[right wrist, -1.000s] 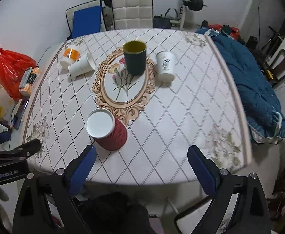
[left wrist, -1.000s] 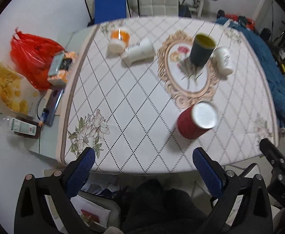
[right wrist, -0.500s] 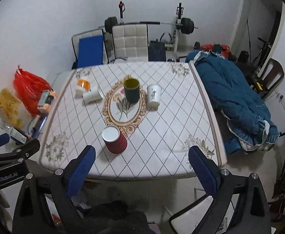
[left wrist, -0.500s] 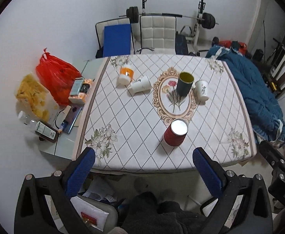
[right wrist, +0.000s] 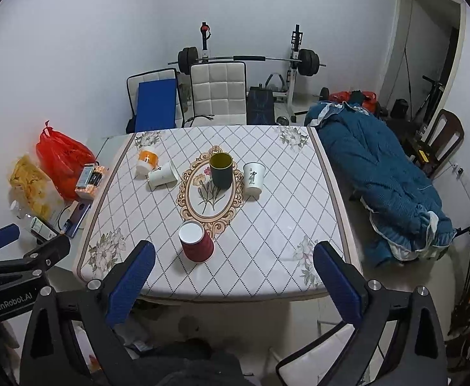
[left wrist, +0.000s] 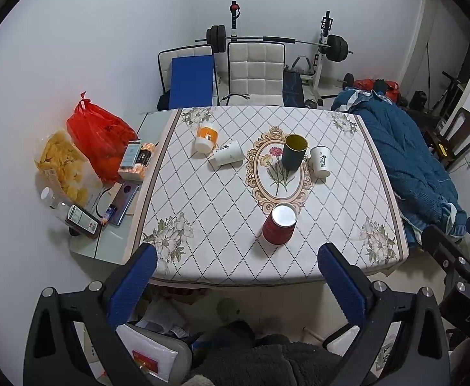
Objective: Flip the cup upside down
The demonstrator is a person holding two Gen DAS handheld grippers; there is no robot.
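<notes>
A red ribbed paper cup (left wrist: 280,228) stands upside down near the table's front edge, its white base up; it also shows in the right wrist view (right wrist: 197,245). A dark green cup (left wrist: 294,151) stands upright with its mouth up on the floral oval. A white printed cup (left wrist: 320,161) stands beside it. Another white cup (left wrist: 228,152) and an orange cup (left wrist: 206,139) lie on their sides at the left. My left gripper (left wrist: 236,276) and my right gripper (right wrist: 235,273) are both open and empty, well back from the table.
The table (left wrist: 202,199) has a diamond-patterned cloth. A red bag (left wrist: 96,135), snack bag and bottles lie on a low glass stand at the left. A blue quilt (right wrist: 379,177) lies at the right. Chairs and a barbell rack (left wrist: 267,41) stand behind.
Both grippers have pulled back and up from the table, so the whole table and room now show. The cups have not moved.
</notes>
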